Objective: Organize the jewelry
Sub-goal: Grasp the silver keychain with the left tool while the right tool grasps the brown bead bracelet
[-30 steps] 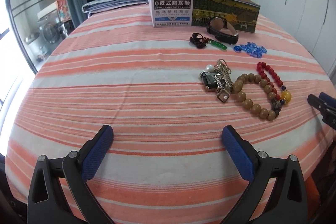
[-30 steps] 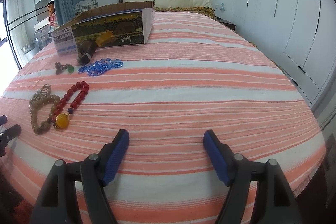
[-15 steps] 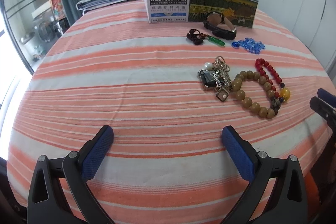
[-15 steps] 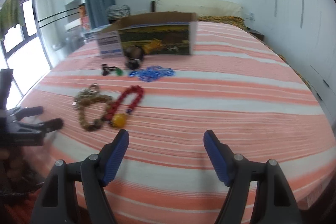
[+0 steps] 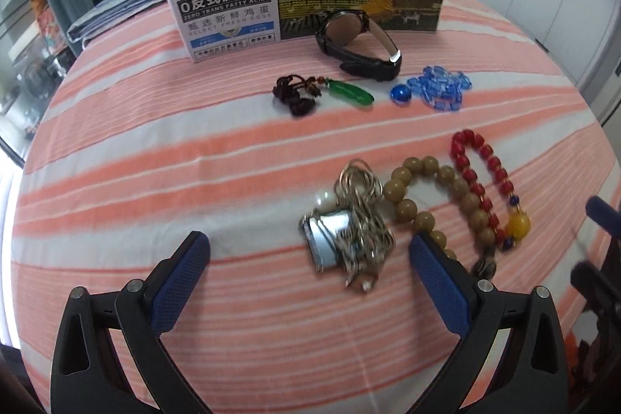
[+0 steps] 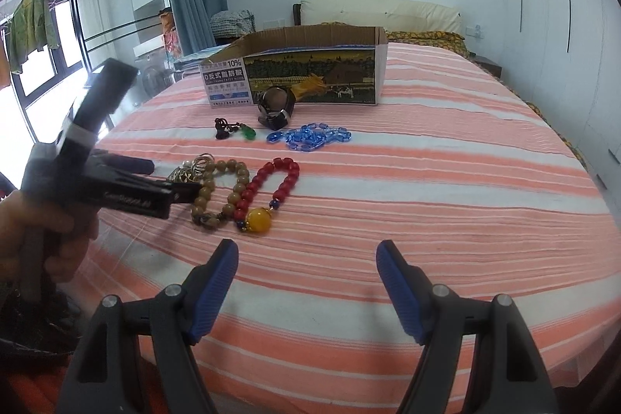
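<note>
The tangled silver keyring bundle (image 5: 351, 227) lies just ahead of the wide-open left gripper (image 5: 306, 258), right of centre, while the equally wide right gripper (image 6: 306, 274) hangs farther off.

The right gripper (image 6: 306, 282) hovers over the striped bed (image 6: 446, 181), jaws wide apart and holding nothing. At left, the left gripper (image 6: 163, 181) reaches toward a keyring (image 6: 194, 167) beside a brown bead bracelet (image 6: 217, 192). A red bracelet (image 6: 271, 185) touches the brown one. Farther back lie blue beads (image 6: 314, 138), a green pendant (image 6: 236, 131) and a watch (image 6: 276, 107) before a box (image 6: 310, 72).
</note>
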Demonstrator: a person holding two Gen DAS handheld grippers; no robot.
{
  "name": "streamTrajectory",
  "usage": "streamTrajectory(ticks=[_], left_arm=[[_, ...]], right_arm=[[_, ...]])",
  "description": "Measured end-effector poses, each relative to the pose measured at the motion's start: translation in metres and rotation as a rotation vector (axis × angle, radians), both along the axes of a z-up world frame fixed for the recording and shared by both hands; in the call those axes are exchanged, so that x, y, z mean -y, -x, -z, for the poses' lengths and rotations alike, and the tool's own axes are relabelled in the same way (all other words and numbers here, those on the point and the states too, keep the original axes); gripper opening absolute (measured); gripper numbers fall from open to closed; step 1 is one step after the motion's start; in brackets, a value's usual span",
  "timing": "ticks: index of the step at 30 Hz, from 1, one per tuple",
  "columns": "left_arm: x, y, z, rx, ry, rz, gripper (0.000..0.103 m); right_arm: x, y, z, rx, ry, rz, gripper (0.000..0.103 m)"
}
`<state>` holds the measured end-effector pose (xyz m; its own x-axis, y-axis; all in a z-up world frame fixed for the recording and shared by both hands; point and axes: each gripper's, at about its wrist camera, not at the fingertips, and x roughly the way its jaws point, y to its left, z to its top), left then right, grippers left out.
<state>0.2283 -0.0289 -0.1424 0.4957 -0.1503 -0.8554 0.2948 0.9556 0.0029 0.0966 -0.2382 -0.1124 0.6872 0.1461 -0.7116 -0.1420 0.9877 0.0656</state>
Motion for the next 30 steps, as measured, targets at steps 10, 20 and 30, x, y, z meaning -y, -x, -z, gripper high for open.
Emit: streamTrajectory(ticks=[10,20,30], left_arm=[[0.014,0.026,-0.007,0.096,0.040,0.112,0.040],[-0.043,0.055,-0.007,0.095,0.045,-0.033,0.039],[-0.060,0.065,-0.006,0.091,0.079,-0.057,0.040]], right_arm=[[0.003,0.001,0.004,-0.019,-0.017,0.001,0.075],[-0.048,-0.020,-0.014,-0.038,-0.130,-0.287,0.074],[-0.096,-0.078,0.023,-0.197,0.013,-0.550,0.042]])
